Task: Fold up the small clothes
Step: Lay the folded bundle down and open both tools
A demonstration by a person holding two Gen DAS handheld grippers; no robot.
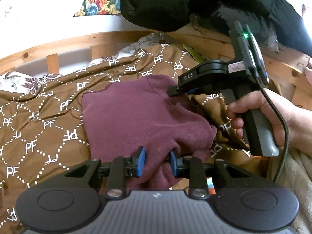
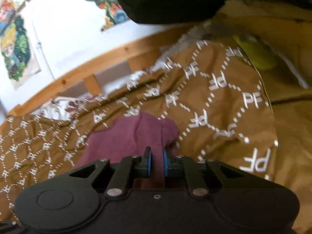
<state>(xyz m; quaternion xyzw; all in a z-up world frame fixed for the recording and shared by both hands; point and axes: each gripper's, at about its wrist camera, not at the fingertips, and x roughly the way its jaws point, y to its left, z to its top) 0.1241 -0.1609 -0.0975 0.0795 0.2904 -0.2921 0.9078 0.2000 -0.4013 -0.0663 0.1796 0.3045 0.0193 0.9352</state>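
Observation:
A small maroon garment (image 1: 136,115) lies rumpled on a brown bedspread (image 1: 39,128) printed with white "PF" letters. My left gripper (image 1: 158,160) is shut on a bunched near edge of the garment, cloth filling the gap between its blue pads (image 1: 141,161). In the same view my right gripper (image 1: 173,93), held by a hand (image 1: 273,117), pinches the garment's far right edge and lifts it a little. The right wrist view shows the right gripper (image 2: 157,162) shut on a thin fold of the maroon garment (image 2: 124,138) between blue pads (image 2: 149,162).
A wooden bed rail (image 1: 78,41) runs along the far side before a white wall. A black padded jacket (image 1: 175,2) hangs over the top right. A floral sheet (image 1: 19,80) shows at the bedspread's far edge. A beige blanket (image 1: 298,175) lies at the near right.

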